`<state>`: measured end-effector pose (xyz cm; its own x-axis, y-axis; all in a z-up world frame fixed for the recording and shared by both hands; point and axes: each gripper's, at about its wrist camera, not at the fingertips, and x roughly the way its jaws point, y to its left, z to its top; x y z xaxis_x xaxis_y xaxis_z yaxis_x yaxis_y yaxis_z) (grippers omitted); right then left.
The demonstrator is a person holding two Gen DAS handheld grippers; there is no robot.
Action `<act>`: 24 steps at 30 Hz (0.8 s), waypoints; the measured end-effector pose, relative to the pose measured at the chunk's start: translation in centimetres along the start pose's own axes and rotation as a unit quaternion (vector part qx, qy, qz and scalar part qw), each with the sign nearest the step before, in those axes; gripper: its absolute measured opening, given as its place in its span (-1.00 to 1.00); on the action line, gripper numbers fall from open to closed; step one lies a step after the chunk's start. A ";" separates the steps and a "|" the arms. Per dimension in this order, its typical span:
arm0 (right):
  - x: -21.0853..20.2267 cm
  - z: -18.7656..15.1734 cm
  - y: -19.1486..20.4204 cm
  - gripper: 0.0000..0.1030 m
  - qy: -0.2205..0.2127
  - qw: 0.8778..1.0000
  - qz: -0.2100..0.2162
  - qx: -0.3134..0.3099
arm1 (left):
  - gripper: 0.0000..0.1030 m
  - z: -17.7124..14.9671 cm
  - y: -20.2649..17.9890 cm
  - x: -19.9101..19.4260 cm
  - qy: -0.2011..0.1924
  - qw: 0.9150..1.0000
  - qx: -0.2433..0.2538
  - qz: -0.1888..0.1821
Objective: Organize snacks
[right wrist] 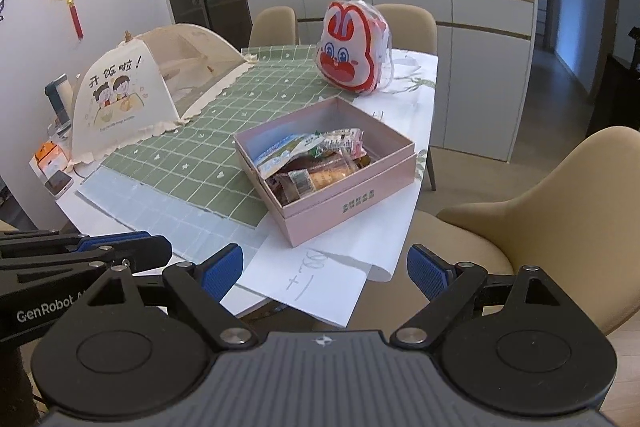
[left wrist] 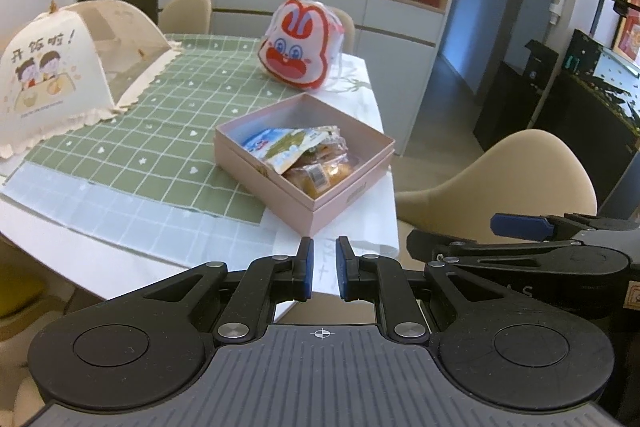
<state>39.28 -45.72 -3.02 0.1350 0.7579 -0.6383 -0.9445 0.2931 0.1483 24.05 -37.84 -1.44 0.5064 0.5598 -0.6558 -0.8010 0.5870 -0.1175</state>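
An open pink box (left wrist: 348,197) (right wrist: 352,205) stands near the table's right edge and holds several wrapped snacks (left wrist: 298,149) (right wrist: 316,157). Behind it sits a red-and-white rabbit-face bag (left wrist: 300,47) (right wrist: 352,51). My left gripper (left wrist: 324,243) hovers just in front of the box's near corner, its blue pads almost together with nothing between them. My right gripper (right wrist: 325,253) hangs over the table's near edge, in front of the box, with its jaws wide apart and empty. Each gripper shows at the edge of the other's view: the right gripper (left wrist: 520,223) and the left gripper (right wrist: 120,243).
A green checked cloth (left wrist: 160,131) covers the table's middle. A white mesh food cover (left wrist: 60,67) (right wrist: 132,87) stands at the left. A sheet of paper (right wrist: 312,279) lies under the box's near corner. A beige chair (left wrist: 500,179) (right wrist: 540,207) stands at the right, and small devices (right wrist: 56,171) sit at the table's left end.
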 end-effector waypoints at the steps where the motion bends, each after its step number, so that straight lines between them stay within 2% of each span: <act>1: 0.1 -0.1 0.0 0.75 0.002 1.000 0.000 -0.001 | -0.69 0.0 0.0 0.0 0.001 1.000 -0.001 0.000; 24: 0.4 -0.1 0.1 0.75 0.002 1.000 -0.006 -0.002 | -0.69 -0.1 -0.2 0.3 0.004 1.000 -0.001 -0.007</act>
<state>39.23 -45.45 -3.33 0.1452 0.7515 -0.6436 -0.9442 0.2996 0.1367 24.33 -37.86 -1.70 0.5143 0.5474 -0.6603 -0.7949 0.5933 -0.1272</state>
